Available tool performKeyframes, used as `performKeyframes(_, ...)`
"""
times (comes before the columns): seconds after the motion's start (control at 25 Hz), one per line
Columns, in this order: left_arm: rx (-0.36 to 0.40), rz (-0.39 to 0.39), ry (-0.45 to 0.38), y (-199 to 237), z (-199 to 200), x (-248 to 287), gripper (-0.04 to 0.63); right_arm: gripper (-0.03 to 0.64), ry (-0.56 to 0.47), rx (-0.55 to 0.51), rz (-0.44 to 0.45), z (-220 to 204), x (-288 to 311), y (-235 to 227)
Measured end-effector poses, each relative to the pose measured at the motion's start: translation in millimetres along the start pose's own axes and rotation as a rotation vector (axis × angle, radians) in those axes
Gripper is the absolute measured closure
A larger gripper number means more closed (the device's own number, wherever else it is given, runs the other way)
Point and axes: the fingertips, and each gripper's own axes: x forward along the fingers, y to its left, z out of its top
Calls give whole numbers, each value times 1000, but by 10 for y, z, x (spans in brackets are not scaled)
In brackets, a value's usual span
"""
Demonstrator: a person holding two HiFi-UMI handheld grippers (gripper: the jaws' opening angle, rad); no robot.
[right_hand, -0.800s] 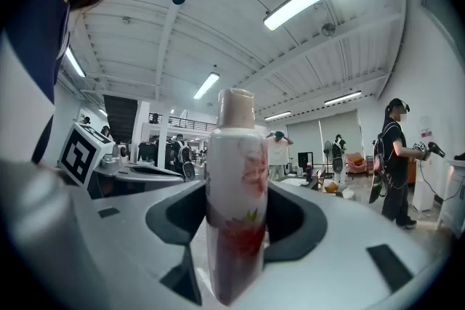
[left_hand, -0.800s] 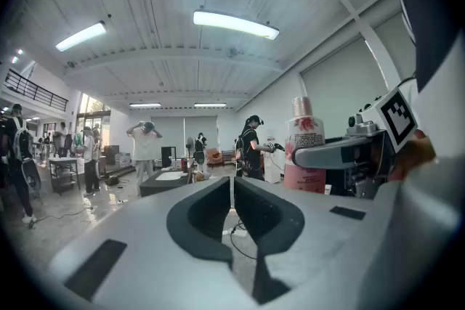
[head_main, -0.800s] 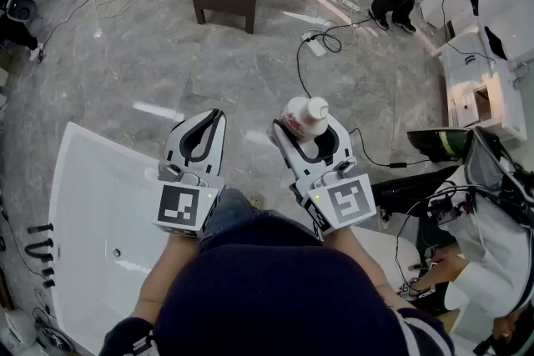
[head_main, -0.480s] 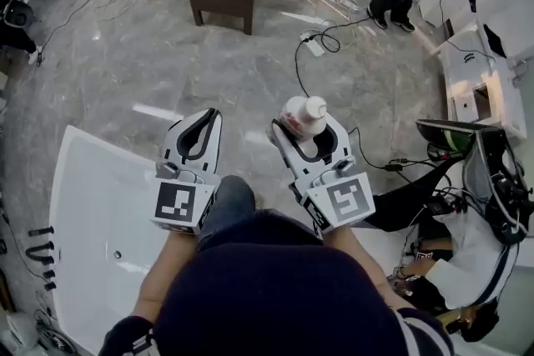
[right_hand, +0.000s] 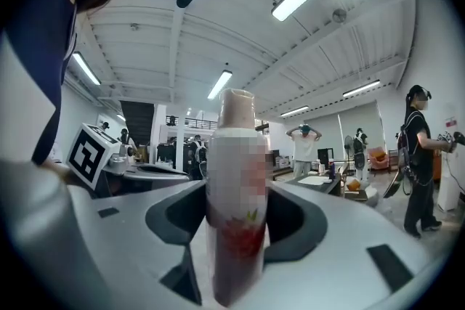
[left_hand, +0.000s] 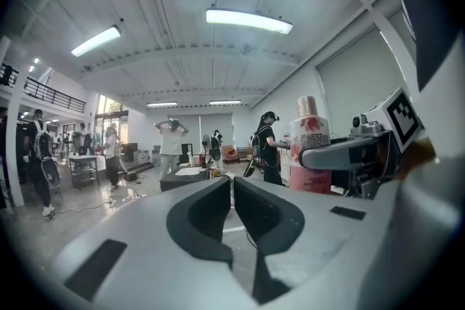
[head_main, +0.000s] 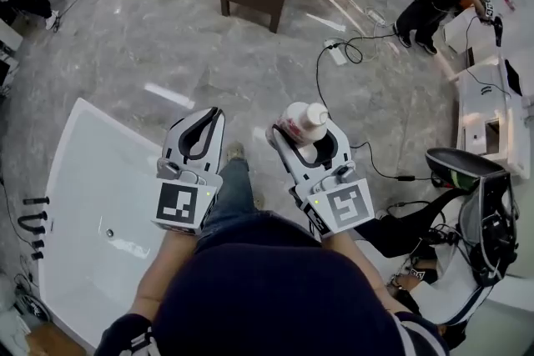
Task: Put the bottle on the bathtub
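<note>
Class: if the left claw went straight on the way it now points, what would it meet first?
Nothing close: the shut left claw faces open air above the floor. Farther along that line stands the dark desk, probably the first thing met, though depth is unclear.

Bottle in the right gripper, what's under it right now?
Under the bottle: grey floor, not the bathtub, which lies leftward. The right gripper covers the spot directly below.

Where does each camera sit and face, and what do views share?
Head view: on the person's head, facing steeply down at white bathtub, grey floor, own arms, left gripper, right gripper.
Left gripper view: on the left gripper, along its shut, empty fingers into the hall.
Right gripper view: on the right gripper, fingers shut on the white red-labelled bottle.
Shared: all show that bottle.
</note>
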Motion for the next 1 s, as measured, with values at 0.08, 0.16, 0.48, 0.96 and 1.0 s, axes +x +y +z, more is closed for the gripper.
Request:
performKeyframes(0.08,-12,22,-1,144,-87,40,558,370,10,-1,22,-52,168,-3)
performKeyframes(0.16,-31,57,5,300,-123,130,558,370,22,-1,48,-59,363,-77)
performKeyframes(0.48,-43,249,-45,1863,-411,392,558,371,19,-46,202,-192,1993,175)
performKeyframes(0.96,-25,479,-29,3853,-635,598,560,371,-29,-65,474,-35,4290,759)
performKeyframes(1.0,-24,497,-29,3962,-653,585,560,371,-26,-66,496,-47,4405,812)
